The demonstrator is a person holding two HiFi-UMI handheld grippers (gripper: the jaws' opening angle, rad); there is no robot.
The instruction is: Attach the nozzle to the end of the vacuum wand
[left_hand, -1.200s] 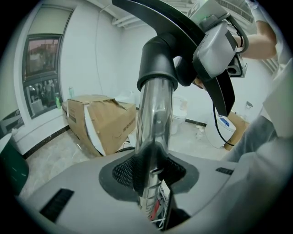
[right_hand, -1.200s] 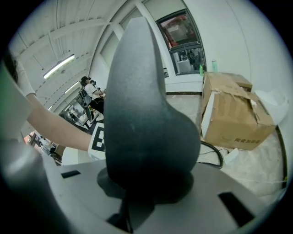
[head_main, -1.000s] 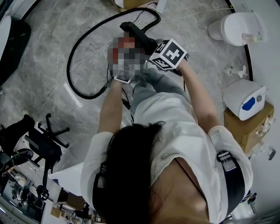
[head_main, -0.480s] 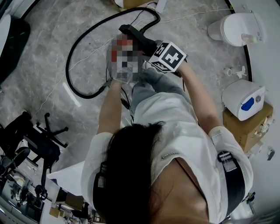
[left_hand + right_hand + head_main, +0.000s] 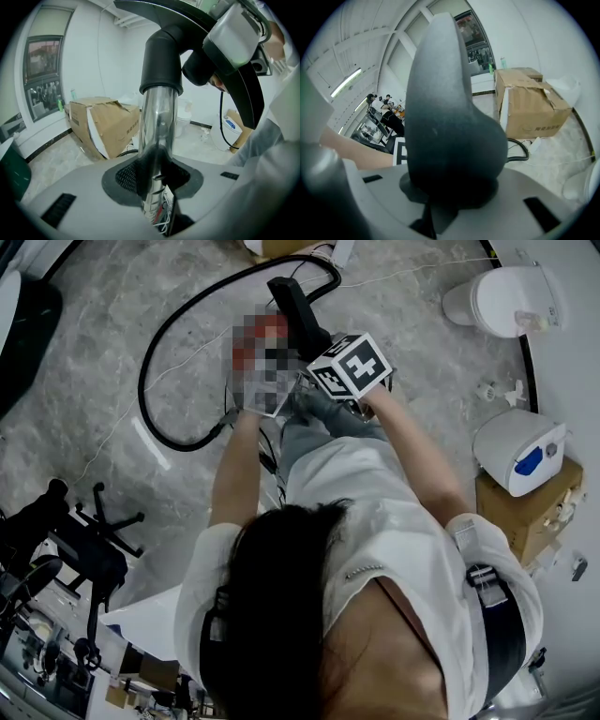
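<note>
The left gripper (image 5: pixel 152 180) has its fingers pinching the chrome wand (image 5: pixel 158 117). The right gripper (image 5: pixel 440 201) has its fingers clamped on the black nozzle (image 5: pixel 445 117), whose collar sits over the wand's far end. Under the wand lie a grey marbled floor (image 5: pixel 84 352) and a black hose (image 5: pixel 142 381). Beyond the wand, a cardboard box (image 5: pixel 105 122) stands by a white wall (image 5: pixel 108 61).

The wand (image 5: pixel 158 123) is glossy metal, the nozzle (image 5: pixel 450 122) matt dark plastic, the box (image 5: pixel 108 125) cardboard.
</note>
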